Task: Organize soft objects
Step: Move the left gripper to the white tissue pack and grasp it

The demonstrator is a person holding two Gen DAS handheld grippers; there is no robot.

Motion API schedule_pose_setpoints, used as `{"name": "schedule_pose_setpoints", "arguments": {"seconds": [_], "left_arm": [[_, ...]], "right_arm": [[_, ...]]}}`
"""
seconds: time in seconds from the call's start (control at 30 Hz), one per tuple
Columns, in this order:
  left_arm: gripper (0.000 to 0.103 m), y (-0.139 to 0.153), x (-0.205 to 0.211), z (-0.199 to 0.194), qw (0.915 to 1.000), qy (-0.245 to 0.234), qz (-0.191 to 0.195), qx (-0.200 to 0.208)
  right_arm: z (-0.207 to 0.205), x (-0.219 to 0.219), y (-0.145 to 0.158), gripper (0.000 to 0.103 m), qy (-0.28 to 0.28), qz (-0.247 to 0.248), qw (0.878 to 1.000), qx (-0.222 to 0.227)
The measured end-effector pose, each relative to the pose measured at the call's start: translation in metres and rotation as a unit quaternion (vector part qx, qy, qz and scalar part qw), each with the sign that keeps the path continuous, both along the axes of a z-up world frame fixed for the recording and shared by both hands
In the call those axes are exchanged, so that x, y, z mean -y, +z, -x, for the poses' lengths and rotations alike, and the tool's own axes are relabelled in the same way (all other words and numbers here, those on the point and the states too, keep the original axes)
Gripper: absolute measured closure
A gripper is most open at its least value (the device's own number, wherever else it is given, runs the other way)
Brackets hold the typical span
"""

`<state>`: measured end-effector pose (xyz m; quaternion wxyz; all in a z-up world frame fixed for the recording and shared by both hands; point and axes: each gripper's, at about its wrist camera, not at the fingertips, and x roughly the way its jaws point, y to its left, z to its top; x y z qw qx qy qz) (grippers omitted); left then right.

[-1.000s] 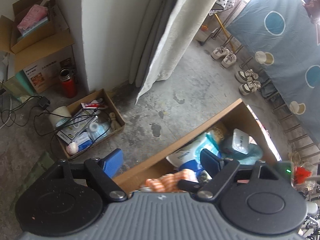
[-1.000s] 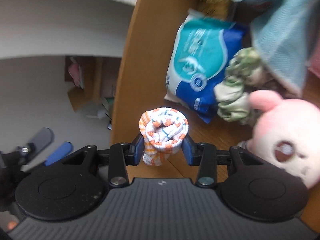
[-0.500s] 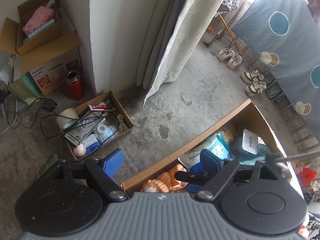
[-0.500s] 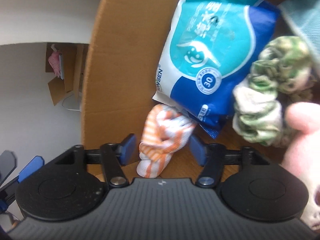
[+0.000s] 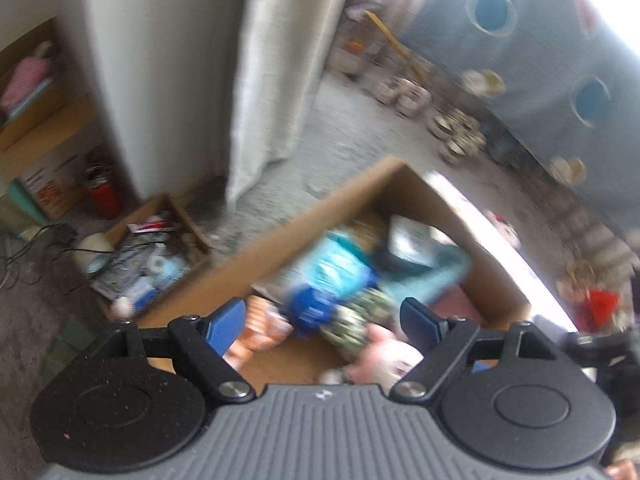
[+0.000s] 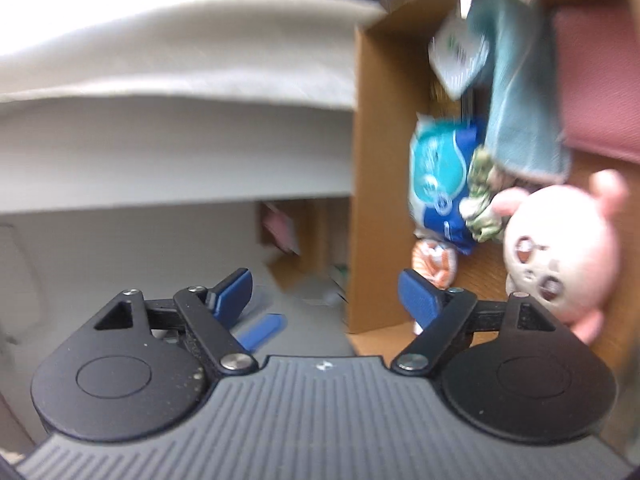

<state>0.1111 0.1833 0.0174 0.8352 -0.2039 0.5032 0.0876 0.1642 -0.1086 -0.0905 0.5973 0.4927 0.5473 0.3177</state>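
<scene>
My right claw [image 6: 324,296], jaws just spread and empty, sits outside the cardboard box [image 6: 370,184]; the striped sock roll [image 6: 434,260] lies inside, beyond its right finger.

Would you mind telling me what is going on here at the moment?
A person with two handheld grippers is packing soft things into a cardboard box. The right gripper, jaws just opened and empty, has left the orange striped cloth roll in the box beside the pink plush toy. The left gripper is open and empty.

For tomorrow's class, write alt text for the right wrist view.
The right gripper, fingers open and empty, faces a brown cardboard box holding an orange-striped rolled sock, a blue tissue pack and a pink plush toy.
</scene>
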Motion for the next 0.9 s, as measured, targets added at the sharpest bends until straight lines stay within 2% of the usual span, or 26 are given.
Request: {"name": "schedule_pose_setpoints", "arguments": {"seconds": [0.1,0.2,0.33,0.4,0.5,0.57,0.67,0.9], "left_arm": [[0.018,0.001,0.060,-0.005,0.9987,-0.051,0.005,0.004],[0.018,0.000,0.130,-0.005,0.9929,-0.117,0.019,0.009],[0.018,-0.008,0.232,-0.003,0.9754,-0.215,0.048,0.000],[0.018,-0.020,0.286,-0.003,0.9616,-0.264,0.071,-0.019],[0.018,-0.038,0.355,-0.005,0.9473,-0.307,0.077,-0.050],[0.018,-0.053,0.396,-0.008,0.9405,-0.325,0.068,-0.070],[0.017,-0.077,0.442,-0.014,0.9360,-0.337,0.046,-0.091],[0.016,-0.139,0.500,-0.045,0.9337,-0.322,-0.001,-0.157]], "right_arm": [[0.020,0.064,0.026,0.021,-0.053,-0.016,0.998,0.026],[0.047,0.142,0.050,0.019,-0.113,-0.003,0.992,0.048],[0.089,0.258,0.063,0.019,-0.207,0.068,0.975,0.043],[0.106,0.308,0.057,0.019,-0.248,0.098,0.964,0.021],[0.125,0.366,0.043,0.021,-0.285,0.122,0.951,-0.004],[0.132,0.388,0.030,0.022,-0.296,0.120,0.948,-0.014],[0.138,0.411,0.009,0.022,-0.303,0.101,0.947,-0.024],[0.121,0.453,-0.013,0.022,-0.295,0.067,0.953,-0.020]]}}
